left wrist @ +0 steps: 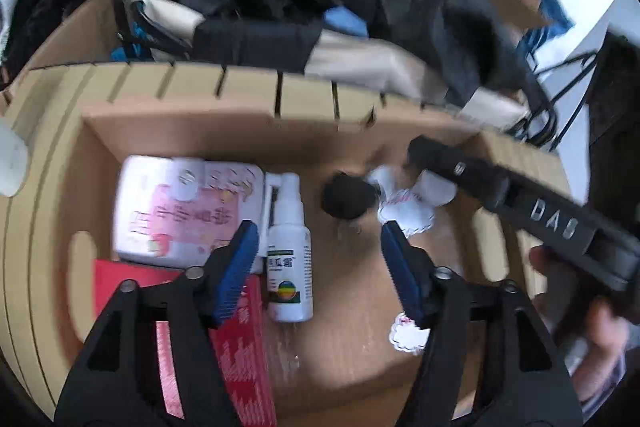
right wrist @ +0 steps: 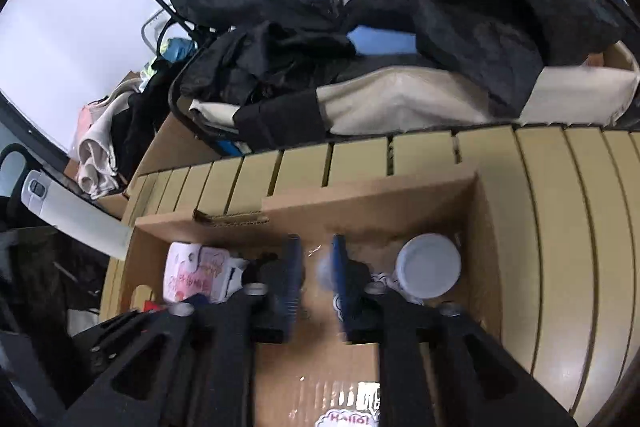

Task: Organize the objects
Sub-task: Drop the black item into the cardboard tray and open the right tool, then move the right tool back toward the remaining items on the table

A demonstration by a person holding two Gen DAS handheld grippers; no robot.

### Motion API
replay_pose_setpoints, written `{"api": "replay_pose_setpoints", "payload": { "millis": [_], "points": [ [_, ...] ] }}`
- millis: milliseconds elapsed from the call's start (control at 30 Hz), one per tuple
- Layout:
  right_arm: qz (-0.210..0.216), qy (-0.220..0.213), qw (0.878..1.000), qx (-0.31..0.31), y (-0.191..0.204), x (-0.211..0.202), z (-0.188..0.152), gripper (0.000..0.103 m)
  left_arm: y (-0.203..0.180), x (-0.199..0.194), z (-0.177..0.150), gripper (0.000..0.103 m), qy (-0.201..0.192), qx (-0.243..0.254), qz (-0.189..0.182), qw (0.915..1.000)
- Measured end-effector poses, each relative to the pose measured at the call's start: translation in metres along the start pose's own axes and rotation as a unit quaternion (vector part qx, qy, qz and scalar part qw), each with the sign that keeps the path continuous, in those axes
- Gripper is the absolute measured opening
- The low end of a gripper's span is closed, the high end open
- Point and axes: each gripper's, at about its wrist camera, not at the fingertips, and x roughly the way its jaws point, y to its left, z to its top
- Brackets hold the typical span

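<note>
- Cardboard box (left wrist: 360, 307), open-topped and brown, sits on a pale slatted wooden table (left wrist: 248, 95); its near edge is cut off by the frame in both views.
- White plastic spray bottle (left wrist: 289, 251) with a green-and-rainbow label lies flat on the box floor, long axis running near-to-far, nozzle end toward the far wall.
- Just left of it lies a white and pink soft packet (left wrist: 184, 207), its print smeared by motion blur and unreadable.
- A red flat carton (left wrist: 236, 343) lies at the near left, partly hidden behind the left gripper (left wrist: 316, 267).
- The left gripper's blue-padded jaws are spread wide above the box floor, holding nothing.
- A round black object (left wrist: 348, 195) farther in is too blurred to identify.
- Beside it, a white round-lidded jar (right wrist: 428, 265) shows clearly only in the right wrist view.
- The right gripper (right wrist: 316, 275) reaches into the box with jaws narrowly parted; something blurred shows between them, and whether it is gripped cannot be told.
- Dark clothing heaped on a beige bag (right wrist: 400, 99) lies beyond the table.
</note>
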Motion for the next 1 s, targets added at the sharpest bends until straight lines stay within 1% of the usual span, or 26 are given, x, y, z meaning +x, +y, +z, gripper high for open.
{"api": "replay_pose_setpoints", "payload": {
  "millis": [33,67,100,133,167,200,233,267,333,400,467,500,533,600,667,733,767,833,900,933,1000],
  "points": [
    [0.0,-0.003,1.0,-0.003,0.0,-0.005,0.0,0.066,0.0,-0.012,0.0,0.07,-0.015,0.001,-0.006,0.9999],
    [-0.01,-0.008,1.0,-0.008,0.002,-0.012,0.001,0.073,-0.001,-0.026,0.001,0.071,-0.026,0.005,-0.004,0.9996],
    [-0.017,-0.014,1.0,-0.015,0.005,-0.021,0.001,0.073,-0.003,-0.041,0.001,0.071,-0.035,0.011,0.001,0.9993],
    [-0.017,-0.018,0.999,-0.024,0.009,-0.031,0.001,0.073,-0.005,-0.053,0.0,0.073,-0.042,0.019,0.005,0.9989],
    [-0.017,-0.023,0.999,-0.038,0.014,-0.044,0.0,0.073,-0.007,-0.068,-0.002,0.082,-0.053,0.032,0.014,0.998],
    [-0.022,-0.028,0.998,-0.053,0.02,-0.059,-0.003,0.073,-0.01,-0.081,-0.004,0.088,-0.065,0.047,0.03,0.9963],
    [-0.029,-0.033,0.996,-0.074,0.027,-0.076,-0.006,0.073,-0.013,-0.097,-0.008,0.094,-0.083,0.068,0.055,0.9927],
    [-0.034,-0.035,0.995,-0.089,0.032,-0.087,-0.009,0.073,-0.014,-0.105,-0.012,0.094,-0.092,0.082,0.074,0.9896],
    [-0.054,-0.036,0.991,-0.12,0.042,-0.114,-0.021,0.073,-0.015,-0.126,-0.029,0.094,-0.1,0.103,0.117,0.9828],
    [-0.06,-0.04,0.988,-0.138,0.048,-0.145,-0.04,0.073,-0.013,-0.152,-0.055,0.094,-0.11,0.105,0.13,0.9798],
    [-0.054,-0.049,0.986,-0.149,0.051,-0.175,-0.066,0.073,-0.013,-0.18,-0.086,0.094,-0.126,0.108,0.133,0.9771],
    [-0.051,-0.053,0.985,-0.154,0.052,-0.19,-0.081,0.073,-0.015,-0.197,-0.107,0.095,-0.133,0.107,0.135,0.976],
    [-0.046,-0.059,0.984,-0.159,0.053,-0.206,-0.1,0.073,-0.015,-0.206,-0.119,0.095,-0.136,0.103,0.136,0.9758],
    [-0.035,-0.07,0.983,-0.163,0.054,-0.23,-0.131,0.073,-0.017,-0.23,-0.153,0.096,-0.143,0.093,0.13,0.9767],
    [-0.023,-0.086,0.983,-0.161,0.052,-0.252,-0.168,0.073,-0.02,-0.249,-0.19,0.098,-0.148,0.076,0.13,0.9776],
    [-0.017,-0.098,0.982,-0.158,0.051,-0.269,-0.208,0.073,-0.026,-0.262,-0.233,0.1,-0.153,0.065,0.13,0.9775],
    [-0.016,-0.102,0.983,-0.154,0.049,-0.276,-0.23,0.073,-0.027,-0.265,-0.248,0.1,-0.152,0.064,0.132,0.9773],
    [-0.015,-0.091,0.984,-0.151,0.047,-0.28,-0.27,0.073,-0.031,-0.267,-0.286,0.1,-0.142,0.056,0.131,0.9795],
    [-0.007,-0.066,0.988,-0.142,0.04,-0.274,-0.305,0.073,-0.039,-0.258,-0.311,0.1,-0.114,0.06,0.126,0.9836],
    [-0.001,-0.053,0.989,-0.136,0.036,-0.27,-0.317,0.073,-0.044,-0.254,-0.318,0.1,-0.103,0.074,0.127,0.9838],
    [0.0,-0.03,0.991,-0.128,0.026,-0.262,-0.332,0.073,-0.054,-0.246,-0.322,0.1,-0.101,0.1,0.123,0.9823]
  ]
}}
